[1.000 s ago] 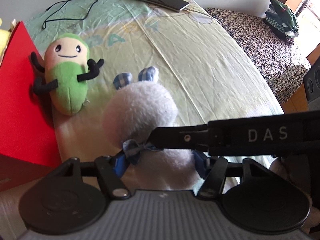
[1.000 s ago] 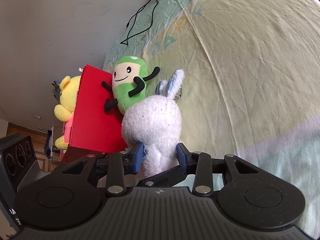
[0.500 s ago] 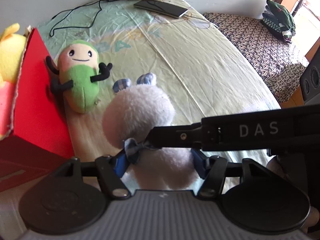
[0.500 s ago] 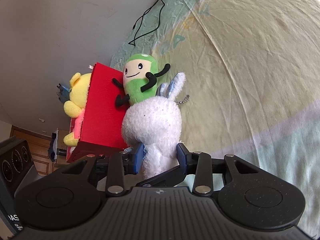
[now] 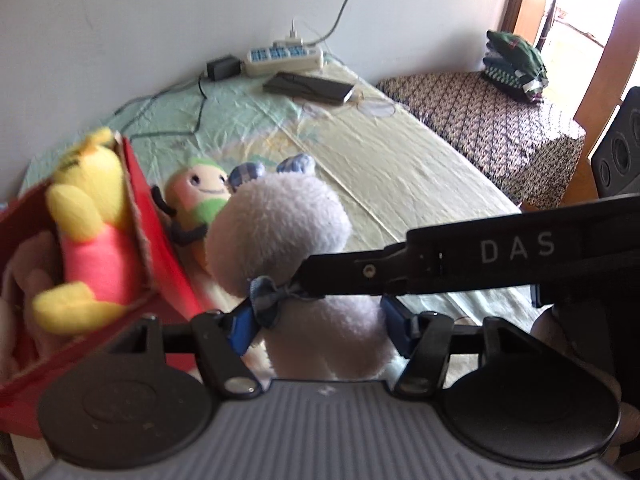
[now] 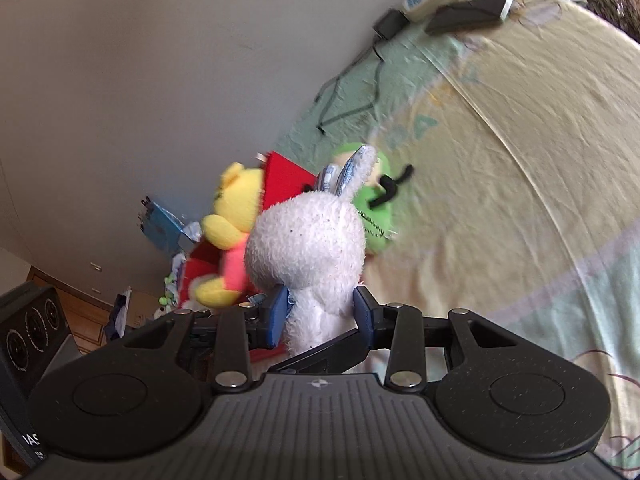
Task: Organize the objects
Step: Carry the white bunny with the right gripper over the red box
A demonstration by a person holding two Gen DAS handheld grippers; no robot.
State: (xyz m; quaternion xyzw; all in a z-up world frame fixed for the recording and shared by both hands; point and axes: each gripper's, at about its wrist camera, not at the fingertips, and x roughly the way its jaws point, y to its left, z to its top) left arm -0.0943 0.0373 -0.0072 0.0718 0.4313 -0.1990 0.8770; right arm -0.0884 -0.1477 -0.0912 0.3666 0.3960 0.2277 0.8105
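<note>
A white plush rabbit [image 5: 280,224] with blue checked ears and a bow hangs above the bed, held from two sides. My left gripper [image 5: 318,330] is shut on its lower body. One of the right gripper's fingers [image 5: 400,268] crosses in at its neck. In the right wrist view my right gripper [image 6: 320,312] is shut on the rabbit [image 6: 308,240]. Just left stands a red box [image 5: 160,240] holding a yellow bear [image 5: 88,216]. A green plush [image 5: 200,196] lies against the box's outer wall, behind the rabbit.
The yellow-green bed sheet [image 5: 400,168] stretches away to the right. A power strip [image 5: 286,56], a charger with its cable and a black phone [image 5: 308,86] lie at the far edge by the wall. A patterned bench [image 5: 480,120] with folded clothes and a speaker [image 5: 620,148] stand right.
Both grippers have risen with the rabbit and tilted up. The open top of the red box and the yellow bear inside have come into view at the left.
</note>
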